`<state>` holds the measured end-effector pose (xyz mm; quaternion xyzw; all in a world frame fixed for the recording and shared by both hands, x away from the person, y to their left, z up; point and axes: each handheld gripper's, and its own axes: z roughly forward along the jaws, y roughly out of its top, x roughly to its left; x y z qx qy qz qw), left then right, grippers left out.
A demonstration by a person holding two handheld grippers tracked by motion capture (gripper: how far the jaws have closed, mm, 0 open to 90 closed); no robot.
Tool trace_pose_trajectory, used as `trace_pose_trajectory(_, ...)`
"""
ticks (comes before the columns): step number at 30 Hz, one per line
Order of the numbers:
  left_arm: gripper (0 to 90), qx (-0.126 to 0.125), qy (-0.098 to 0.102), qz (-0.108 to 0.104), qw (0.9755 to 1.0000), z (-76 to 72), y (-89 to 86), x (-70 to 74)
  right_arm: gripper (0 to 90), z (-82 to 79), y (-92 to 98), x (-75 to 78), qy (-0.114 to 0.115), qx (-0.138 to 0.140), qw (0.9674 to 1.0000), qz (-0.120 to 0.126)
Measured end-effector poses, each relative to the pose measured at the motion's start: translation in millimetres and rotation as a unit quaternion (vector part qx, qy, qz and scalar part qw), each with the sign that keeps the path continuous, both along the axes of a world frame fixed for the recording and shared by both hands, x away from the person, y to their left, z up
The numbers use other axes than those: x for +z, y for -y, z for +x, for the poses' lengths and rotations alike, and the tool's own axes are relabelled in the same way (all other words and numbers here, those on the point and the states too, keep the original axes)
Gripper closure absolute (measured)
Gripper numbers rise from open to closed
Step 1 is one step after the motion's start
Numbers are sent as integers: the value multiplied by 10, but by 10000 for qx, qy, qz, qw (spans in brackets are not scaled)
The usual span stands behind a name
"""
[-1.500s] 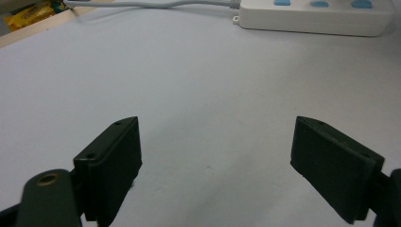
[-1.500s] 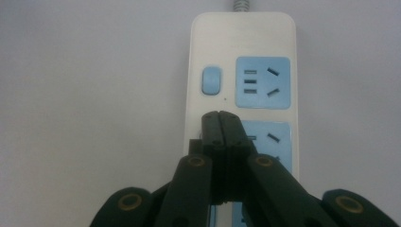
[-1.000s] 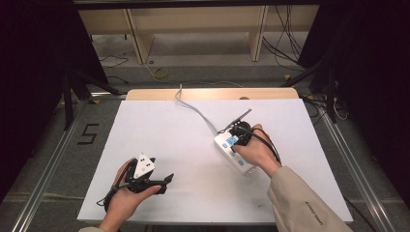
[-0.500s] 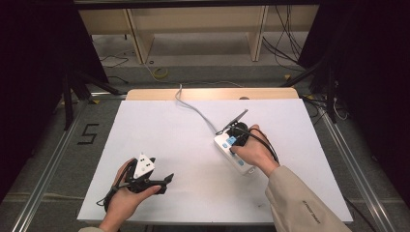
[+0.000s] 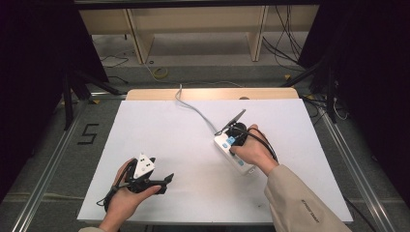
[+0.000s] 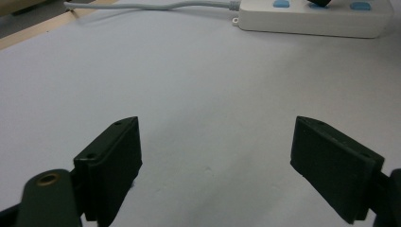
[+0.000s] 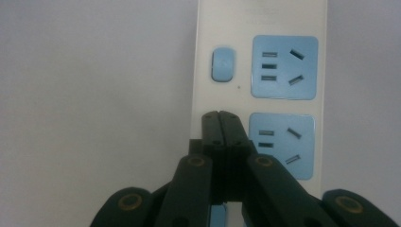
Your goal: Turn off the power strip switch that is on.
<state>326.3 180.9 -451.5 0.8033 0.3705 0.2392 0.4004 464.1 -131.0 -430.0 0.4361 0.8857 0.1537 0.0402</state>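
White plastic power strip (image 5: 235, 154) with pale blue socket faces lies on the white sheet covering the table (image 5: 159, 125), right of centre, its long axis running diagonally from the far left toward my near right, with its grey-white cord (image 5: 193, 107) trailing off over the far edge. My right gripper (image 7: 221, 116) sits directly over it, jaws pressed together with nothing between them, tips pointing down along the strip's length. In the right gripper view the closed tips rest over the strip's white margin beside the sockets, just short of the small rounded blue rocker switch (image 7: 223, 63), which lies straight ahead of them along the strip's axis. I judge that this is what the next move turns on: a short push forward and down would put the tips on that switch. I cannot tell whether the tips already touch the casing.

My left gripper (image 6: 215, 165) is well apart, near the front left of the sheet, jaws spread wide over bare paper, with the strip far ahead of it. The right hand is clearly the nearer one.

The casing looks smooth, hard and glossy; the jaws are matte black and flat.
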Motion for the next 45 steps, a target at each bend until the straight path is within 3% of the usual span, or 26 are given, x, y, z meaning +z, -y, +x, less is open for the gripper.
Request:
trace_pose_trajectory(31,169,-4,16,23,10000,-3,10,5,900,38,-52,14,-183,-40,9996,-191)
trace_pose_trajectory(45,169,-11,29,26,10000,-3,13,7,900,34,-94,18,-158,-32,9993,-341)
